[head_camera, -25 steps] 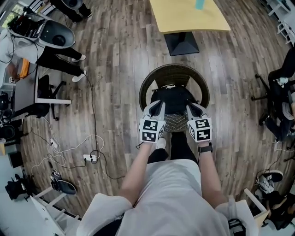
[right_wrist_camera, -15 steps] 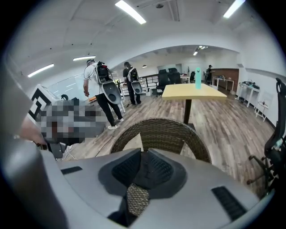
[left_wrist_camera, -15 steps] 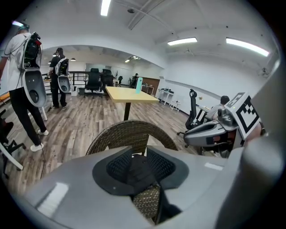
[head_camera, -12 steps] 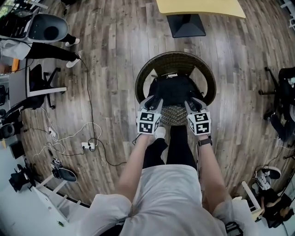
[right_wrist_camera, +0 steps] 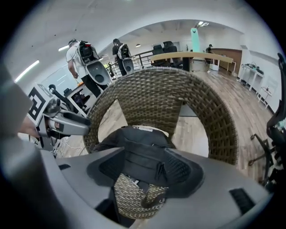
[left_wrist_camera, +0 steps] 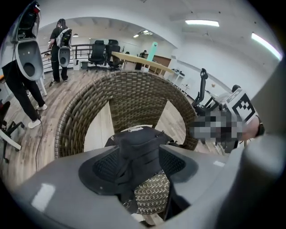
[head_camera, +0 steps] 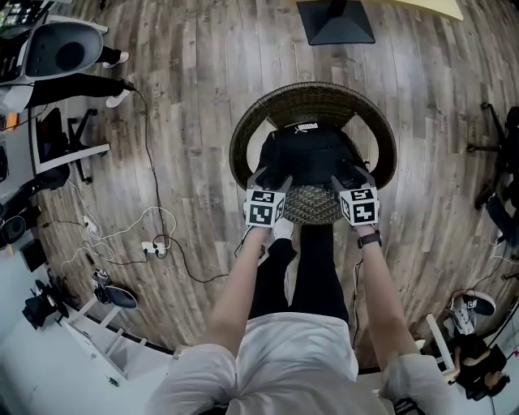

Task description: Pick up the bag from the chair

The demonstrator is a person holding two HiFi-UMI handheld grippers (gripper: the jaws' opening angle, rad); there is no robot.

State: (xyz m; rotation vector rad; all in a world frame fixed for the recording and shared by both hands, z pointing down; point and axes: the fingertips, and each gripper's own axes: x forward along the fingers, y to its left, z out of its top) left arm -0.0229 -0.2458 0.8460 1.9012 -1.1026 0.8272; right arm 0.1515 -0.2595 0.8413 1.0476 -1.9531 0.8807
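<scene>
A black bag [head_camera: 309, 157] lies on the seat of a round wicker chair [head_camera: 312, 99] in front of me. My left gripper [head_camera: 272, 181] is at the bag's front left corner and my right gripper [head_camera: 351, 177] at its front right corner. Both are open. In the left gripper view the bag [left_wrist_camera: 139, 146] stands between the wide-apart jaws of the left gripper [left_wrist_camera: 138, 167], with the chair back [left_wrist_camera: 134, 96] behind. In the right gripper view the bag [right_wrist_camera: 144, 151] likewise fills the gap of the right gripper [right_wrist_camera: 145, 172]. The woven seat edge shows below the bag.
A dark table base [head_camera: 334, 20] stands on the wood floor beyond the chair. Cables and a power strip [head_camera: 154, 247] lie to the left, near an office chair [head_camera: 69, 150]. Shoes [head_camera: 470, 306] sit at the right. People [left_wrist_camera: 60, 47] stand far left.
The chair and bag have grown larger in the head view as I came closer. Both grippers have reached forward from the seat's front edge to the bag's front corners.
</scene>
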